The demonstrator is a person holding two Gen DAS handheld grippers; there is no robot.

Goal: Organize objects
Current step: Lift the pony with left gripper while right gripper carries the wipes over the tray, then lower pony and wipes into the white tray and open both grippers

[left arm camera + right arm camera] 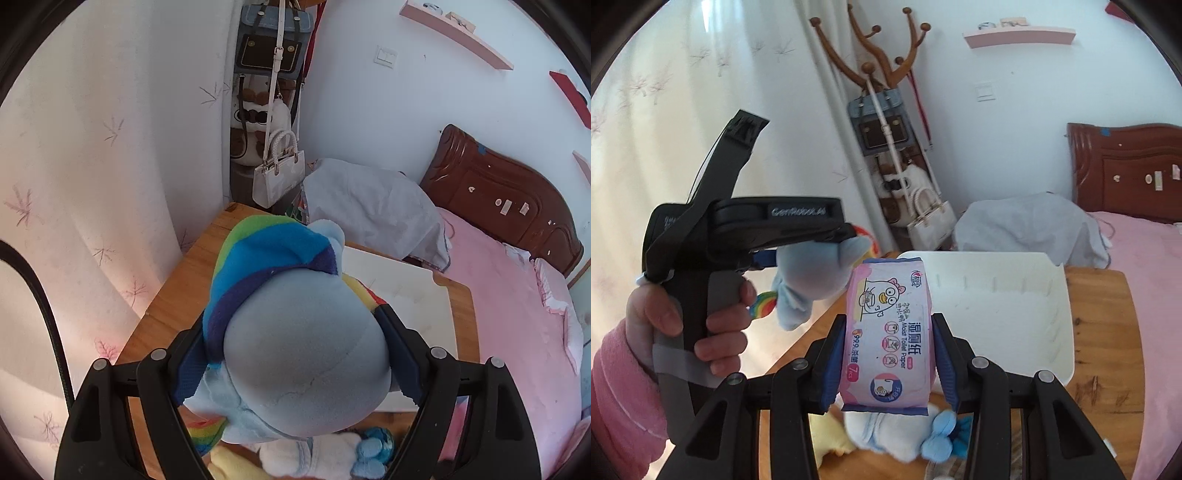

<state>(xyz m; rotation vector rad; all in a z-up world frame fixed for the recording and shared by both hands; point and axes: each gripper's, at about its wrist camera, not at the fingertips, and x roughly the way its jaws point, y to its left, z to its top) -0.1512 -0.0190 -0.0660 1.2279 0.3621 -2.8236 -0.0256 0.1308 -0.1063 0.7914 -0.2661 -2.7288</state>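
Note:
My left gripper is shut on a light-blue plush toy with a rainbow mane and holds it above the wooden table. It also shows in the right wrist view, hanging from the left gripper body. My right gripper is shut on a pink pack of moist toilet paper, held above the table in front of a white bin. The white bin lies behind the plush in the left wrist view.
More soft toys lie on the table below the grippers: a white and blue one and a yellow one. A coat rack with bags stands in the corner. A grey bundle and a pink bed are to the right.

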